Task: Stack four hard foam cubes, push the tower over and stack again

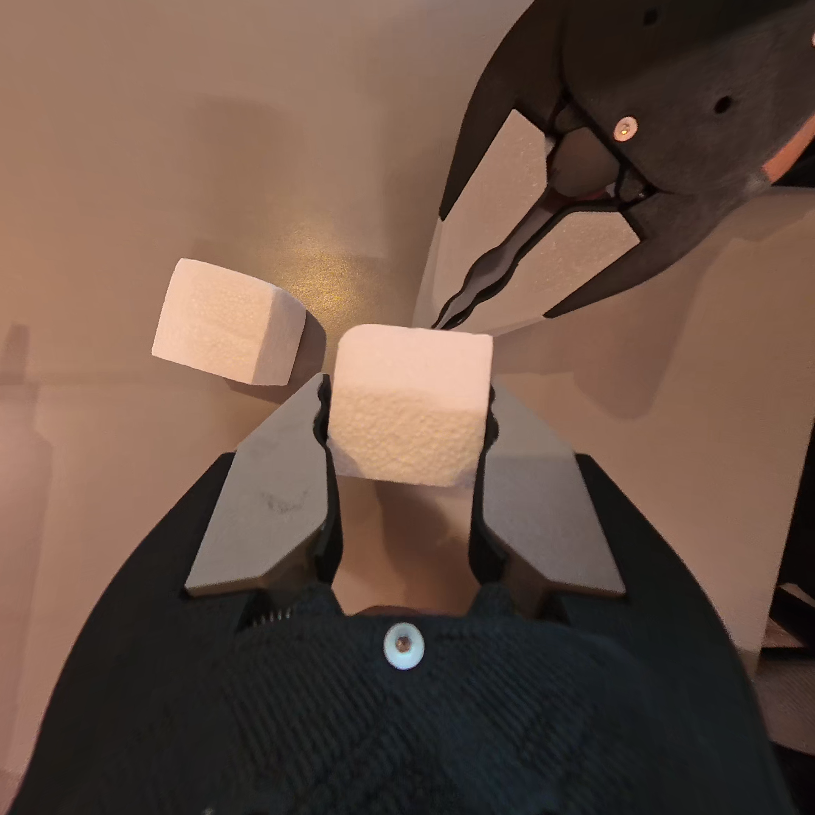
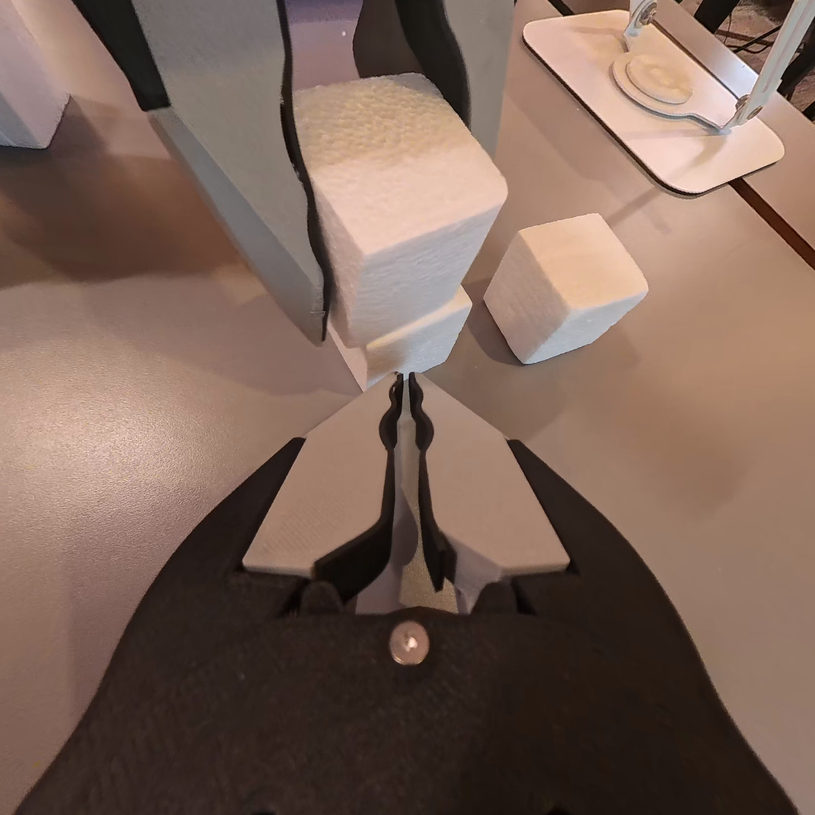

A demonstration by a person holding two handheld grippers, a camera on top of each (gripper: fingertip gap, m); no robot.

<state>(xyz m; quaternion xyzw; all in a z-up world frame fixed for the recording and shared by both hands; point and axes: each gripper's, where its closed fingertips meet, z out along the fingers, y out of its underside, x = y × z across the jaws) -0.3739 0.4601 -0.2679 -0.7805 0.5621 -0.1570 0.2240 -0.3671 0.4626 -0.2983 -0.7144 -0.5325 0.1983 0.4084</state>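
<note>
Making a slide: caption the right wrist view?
Left gripper sets a foam cube on another; shut right gripper waits.

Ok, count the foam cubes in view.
4, unless others are hidden: one held between the left gripper's fingers, one directly beneath it, one loose beside them, one at the table's far corner.

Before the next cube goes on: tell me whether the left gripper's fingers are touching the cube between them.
Touching. In the left wrist view, both fingers of the left gripper press the sides of the held cube, with no gap on either side.
</note>
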